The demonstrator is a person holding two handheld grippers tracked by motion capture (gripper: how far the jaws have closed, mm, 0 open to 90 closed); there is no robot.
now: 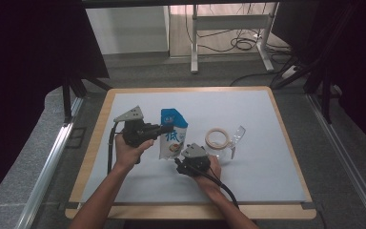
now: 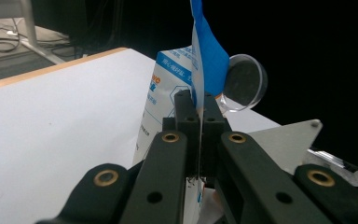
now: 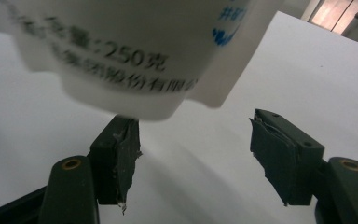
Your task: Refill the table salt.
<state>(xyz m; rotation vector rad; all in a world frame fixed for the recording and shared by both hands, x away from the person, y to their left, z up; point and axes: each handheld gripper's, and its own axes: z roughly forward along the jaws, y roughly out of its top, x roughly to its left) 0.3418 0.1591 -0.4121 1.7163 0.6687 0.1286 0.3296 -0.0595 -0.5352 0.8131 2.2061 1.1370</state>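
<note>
A white and blue bag [image 1: 173, 137] with printed text stands in the middle of the white table [image 1: 248, 176]. My left gripper [image 1: 168, 128] comes in from the left and is shut on the bag's blue top edge. In the left gripper view the jaws [image 2: 196, 109] pinch that blue strip, with the bag [image 2: 163, 88] hanging below them. My right gripper [image 1: 181, 162] sits low at the bag's bottom right. In the right gripper view it [image 3: 198, 144] is open, and the bag's white bottom [image 3: 121, 56] hovers just above its left jaw.
A clear glass pot [image 1: 218, 140] with a tan ring at its mouth stands right of the bag, its clear lid [image 1: 238, 135] tipped up beside it; that lid [image 2: 244, 81] also appears behind the bag. A metal desk frame and cables stand beyond the table's far edge.
</note>
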